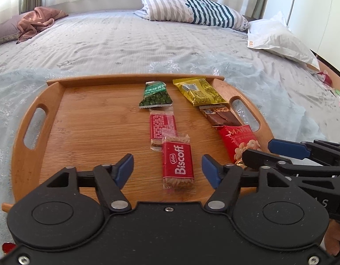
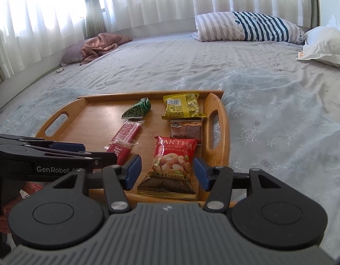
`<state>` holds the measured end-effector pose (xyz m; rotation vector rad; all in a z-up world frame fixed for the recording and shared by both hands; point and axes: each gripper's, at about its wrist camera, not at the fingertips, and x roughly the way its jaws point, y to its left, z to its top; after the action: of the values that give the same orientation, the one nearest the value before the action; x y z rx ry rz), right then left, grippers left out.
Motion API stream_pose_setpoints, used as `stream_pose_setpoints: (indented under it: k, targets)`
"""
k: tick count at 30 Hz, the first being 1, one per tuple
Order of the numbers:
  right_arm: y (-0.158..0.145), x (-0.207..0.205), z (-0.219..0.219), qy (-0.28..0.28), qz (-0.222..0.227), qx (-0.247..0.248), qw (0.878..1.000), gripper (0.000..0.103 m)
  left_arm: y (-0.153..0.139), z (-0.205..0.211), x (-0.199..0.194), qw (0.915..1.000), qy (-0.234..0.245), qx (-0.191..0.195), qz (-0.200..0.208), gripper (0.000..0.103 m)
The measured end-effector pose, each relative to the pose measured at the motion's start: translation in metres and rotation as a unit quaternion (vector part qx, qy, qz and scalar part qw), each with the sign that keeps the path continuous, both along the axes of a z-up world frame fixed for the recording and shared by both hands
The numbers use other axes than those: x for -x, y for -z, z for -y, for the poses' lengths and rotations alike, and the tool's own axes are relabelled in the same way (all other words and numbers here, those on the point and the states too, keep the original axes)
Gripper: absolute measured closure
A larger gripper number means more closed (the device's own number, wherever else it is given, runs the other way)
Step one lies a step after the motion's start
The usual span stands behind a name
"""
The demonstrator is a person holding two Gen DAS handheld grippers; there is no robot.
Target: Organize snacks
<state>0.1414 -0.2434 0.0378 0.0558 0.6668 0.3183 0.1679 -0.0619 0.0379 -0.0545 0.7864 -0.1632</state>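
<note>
A wooden tray [image 1: 81, 119] lies on the bed and holds several snack packs in two rows. My left gripper [image 1: 167, 170] is open, and a red Biscoff pack [image 1: 177, 163] lies flat between its blue pads without touching them. Behind it lie another red biscuit pack [image 1: 162, 125] and a green pea packet [image 1: 155, 95]. My right gripper [image 2: 166, 171] is open astride a red nut bag [image 2: 172, 163] at the tray's near edge, pads clear of it. Beyond the bag sit a brown chocolate bar [image 2: 186, 130] and a yellow packet [image 2: 182, 106].
The tray [image 2: 97, 114] rests on a pale patterned bedsheet [image 2: 269, 110]. A striped pillow [image 2: 247, 26] and a white pillow [image 2: 326, 44] lie at the far right, a brown cloth [image 2: 101, 44] at the far left. Curtains hang behind. The two grippers sit side by side, close together.
</note>
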Motion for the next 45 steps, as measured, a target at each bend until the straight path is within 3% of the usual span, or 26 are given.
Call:
stream_pose_setpoints:
  k: [3, 15, 16, 21, 25, 27, 37, 45]
  targets:
    - [-0.003, 0.009, -0.002, -0.001, 0.008, 0.001, 1.000, 0.031, -0.004, -0.003, 0.011, 1.0000, 0.001, -0.005, 0.008, 0.023]
    - [-0.008, 0.058, -0.021, 0.003, 0.039, 0.018, 0.999, 0.022, -0.007, -0.036, 0.070, 0.9998, -0.012, -0.011, 0.009, 0.018]
    - [-0.008, 0.062, -0.024, 0.002, 0.040, 0.019, 0.999, 0.021, -0.008, -0.041, 0.077, 0.9998, -0.014, -0.009, 0.011, 0.019]
    - [-0.004, 0.082, -0.036, -0.002, 0.038, 0.012, 0.999, 0.021, -0.006, -0.061, 0.105, 0.9996, -0.022, -0.013, 0.008, 0.057]
    - [0.001, 0.099, -0.048, -0.006, 0.040, 0.008, 0.999, 0.026, -0.005, -0.071, 0.126, 0.9996, -0.024, -0.014, 0.006, 0.063]
    - [0.005, 0.106, -0.055, -0.005, 0.040, 0.005, 0.999, 0.029, -0.004, -0.074, 0.133, 0.9995, -0.025, -0.017, 0.006, 0.072]
    - [0.019, 0.122, -0.086, -0.017, 0.025, -0.009, 1.000, 0.046, 0.005, -0.077, 0.138, 0.9987, -0.042, -0.029, 0.008, 0.072]
    - [0.026, 0.116, -0.098, -0.012, 0.012, 0.001, 1.000, 0.052, 0.016, -0.073, 0.123, 0.9985, -0.041, -0.037, 0.004, 0.064]
